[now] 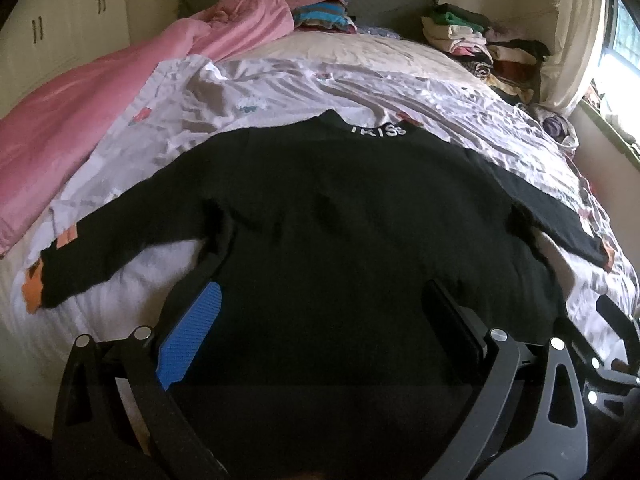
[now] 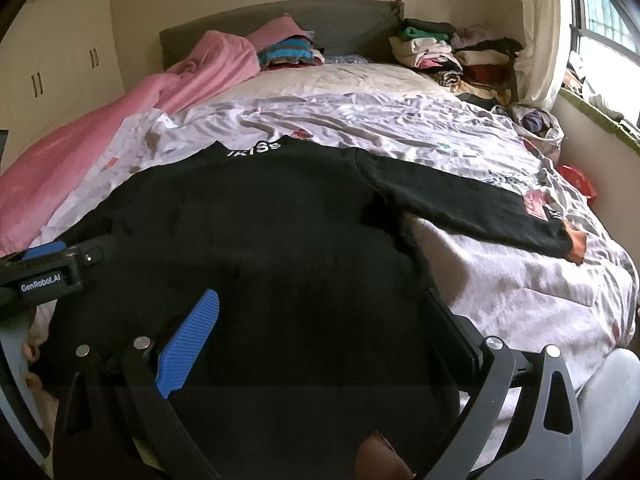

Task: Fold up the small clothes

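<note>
A: Largest thing first?
B: Wide bed with a crumpled white printed sheet (image 1: 304, 92), filling most of both views, grey headboard at the top.

A: Next largest?
B: Rumpled pink quilt (image 1: 80, 120), heaped along the left of the frame and running up toward the headboard.

A: And the task's piece?
B: Black long-sleeved knit sweater with orange cuffs (image 1: 340, 220), spread flat on the sheet in the centre and lower half of each view. Collar with white lettering toward the top of the frame, sleeves stretched out to left and right, hem nearest the cameras.

A: Anything further back?
B: Stack of folded mixed-colour clothes (image 1: 480, 44) at upper right by the window. Smaller striped blue and brown folded pile (image 1: 320, 14) at top centre, just beside the quilt.

A: Grippers?
B: Left gripper (image 1: 320, 328) at the bottom of the left wrist view, over the sweater's lower body, its left edge in the picture. Blue ribbed pad on the left finger, dark finger on the right, spread wide apart with only cloth lying between, nothing clamped. Right gripper (image 2: 324, 332) likewise spread wide, over the sweater's lower part toward its right edge. Contact with the fabric not clear for either.

A: Smallest?
B: White collar lettering (image 2: 254, 149), upper centre.
</note>
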Motion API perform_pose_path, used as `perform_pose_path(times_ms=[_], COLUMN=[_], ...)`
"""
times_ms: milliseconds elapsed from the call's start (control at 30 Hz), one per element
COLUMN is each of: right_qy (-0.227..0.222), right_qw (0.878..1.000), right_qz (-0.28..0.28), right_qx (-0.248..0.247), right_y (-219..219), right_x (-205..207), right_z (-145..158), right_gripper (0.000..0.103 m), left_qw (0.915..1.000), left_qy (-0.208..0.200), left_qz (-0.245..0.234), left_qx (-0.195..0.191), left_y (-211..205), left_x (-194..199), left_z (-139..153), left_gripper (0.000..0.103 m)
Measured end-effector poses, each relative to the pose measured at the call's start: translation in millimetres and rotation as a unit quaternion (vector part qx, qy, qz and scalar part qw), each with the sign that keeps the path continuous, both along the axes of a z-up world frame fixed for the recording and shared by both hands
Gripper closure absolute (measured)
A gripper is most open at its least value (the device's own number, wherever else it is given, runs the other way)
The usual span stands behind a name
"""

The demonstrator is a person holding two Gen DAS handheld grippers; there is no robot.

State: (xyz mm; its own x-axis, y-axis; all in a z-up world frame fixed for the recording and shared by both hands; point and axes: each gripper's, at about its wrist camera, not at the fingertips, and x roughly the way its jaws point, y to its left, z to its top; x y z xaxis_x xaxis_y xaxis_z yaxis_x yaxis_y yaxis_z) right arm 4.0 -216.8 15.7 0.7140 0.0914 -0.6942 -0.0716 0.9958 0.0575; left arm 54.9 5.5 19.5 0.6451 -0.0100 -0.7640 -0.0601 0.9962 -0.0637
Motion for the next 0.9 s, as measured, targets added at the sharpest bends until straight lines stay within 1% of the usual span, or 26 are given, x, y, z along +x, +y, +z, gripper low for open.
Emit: perform_pose_path(times_ms=[500, 633, 700, 900], right_qy=[-0.011, -0.013, -0.014, -0.025], right_qw=[1.0, 0.999, 0.999, 0.998], right_qz=[-0.016, -0.024, -0.03, -0.057], right_qx=[0.021, 0.022, 0.026, 0.033], right_y=[-6.7, -11.6, -15.6, -32.3], right_x=[45.1, 56.2, 62.6, 83.1], right_z=[11.6, 14.1, 15.8, 23.1], right_gripper=[0.004, 0.004, 0.004, 0.004], left_qw=[0.9999, 1.0, 0.9999, 0.9998], left_qy=[-0.01, -0.002, -0.007, -0.011], left_qz=[0.0, 0.004, 0.006, 0.013], left_qx=[0.006, 0.007, 0.012, 0.005], left_y=[-8.2, -8.2, -8.6, -10.4], left_x=[46.9, 64.0, 72.2, 98.1], left_z=[23.7, 29.1, 34.7, 45.8], left_gripper=[0.009, 0.009, 0.009, 0.009])
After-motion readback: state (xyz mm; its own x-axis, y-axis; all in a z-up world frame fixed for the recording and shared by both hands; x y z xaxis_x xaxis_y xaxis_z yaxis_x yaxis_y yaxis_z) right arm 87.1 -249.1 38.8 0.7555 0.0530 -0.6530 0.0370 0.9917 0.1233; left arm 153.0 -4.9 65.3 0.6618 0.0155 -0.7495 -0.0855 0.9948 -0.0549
